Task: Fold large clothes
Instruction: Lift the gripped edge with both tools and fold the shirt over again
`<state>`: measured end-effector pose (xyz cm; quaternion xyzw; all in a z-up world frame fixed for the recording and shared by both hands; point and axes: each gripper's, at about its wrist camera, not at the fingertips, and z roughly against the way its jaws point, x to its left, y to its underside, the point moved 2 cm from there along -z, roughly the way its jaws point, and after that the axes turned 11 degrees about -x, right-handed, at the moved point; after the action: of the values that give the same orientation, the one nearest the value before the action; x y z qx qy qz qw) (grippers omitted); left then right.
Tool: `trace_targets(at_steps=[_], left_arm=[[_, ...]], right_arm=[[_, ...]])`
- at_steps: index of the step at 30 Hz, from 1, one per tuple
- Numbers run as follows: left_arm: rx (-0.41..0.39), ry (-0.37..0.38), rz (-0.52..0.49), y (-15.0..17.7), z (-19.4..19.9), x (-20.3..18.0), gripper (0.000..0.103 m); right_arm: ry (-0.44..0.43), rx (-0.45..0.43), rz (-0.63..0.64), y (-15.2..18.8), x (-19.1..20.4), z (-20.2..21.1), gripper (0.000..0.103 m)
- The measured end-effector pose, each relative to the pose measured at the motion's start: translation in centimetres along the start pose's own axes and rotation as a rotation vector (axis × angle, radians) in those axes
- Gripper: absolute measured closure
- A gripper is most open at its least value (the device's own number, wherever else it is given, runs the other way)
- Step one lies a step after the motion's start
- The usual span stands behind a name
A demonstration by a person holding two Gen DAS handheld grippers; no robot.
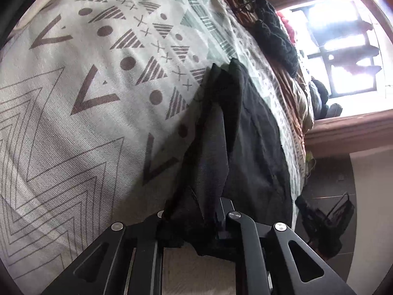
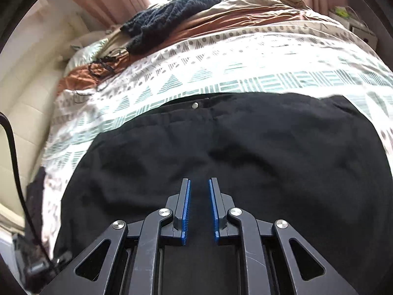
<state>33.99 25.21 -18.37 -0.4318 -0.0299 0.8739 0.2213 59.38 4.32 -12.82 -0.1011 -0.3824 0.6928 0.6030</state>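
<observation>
A pair of black trousers (image 2: 270, 147) lies flat on a patterned bedspread (image 2: 221, 56), its waist button (image 2: 195, 105) at the far edge. My right gripper (image 2: 199, 182) hovers over the trousers; its blue pads (image 2: 187, 201) stand a narrow gap apart with nothing between them. In the left wrist view, one end of the black trousers (image 1: 255, 147) is lifted off the bedspread (image 1: 86, 86) in a hanging fold. My left gripper (image 1: 196, 211) is shut on that bunched cloth, which hides its fingertips.
A dark knitted garment (image 2: 172, 19) and a brown blanket (image 2: 233, 29) lie further up the bed, with a black cable (image 2: 105, 61) on the left. Beyond the bed's edge are a bright window (image 1: 343, 49), tiled floor and a black object (image 1: 326, 223).
</observation>
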Motion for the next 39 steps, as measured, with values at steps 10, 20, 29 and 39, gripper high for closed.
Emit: trace_targets(at_steps=[10,20,29,39], left_arm=[[-0.013,0.102,-0.054,-0.7,1.7,-3.4,0.090],[-0.028,0.194,-0.162,-0.4,3.3,-9.1,0.092],[-0.029,0.248,-0.312,1.6,4.2,-15.3,0.092],[0.016,0.364,-0.496,6.2,4.6,-24.2,0.093]], right_arm=[[-0.073,-0.006,-0.025,4.9,-0.2,6.6,0.069],[-0.009,0.050,-0.021,12.9,-0.4,6.8,0.069],[-0.003,-0.028,-0.063,15.9,-1.7,5.6,0.069],[-0.117,-0.017,-0.167,14.1,-5.2,9.1,0.069]])
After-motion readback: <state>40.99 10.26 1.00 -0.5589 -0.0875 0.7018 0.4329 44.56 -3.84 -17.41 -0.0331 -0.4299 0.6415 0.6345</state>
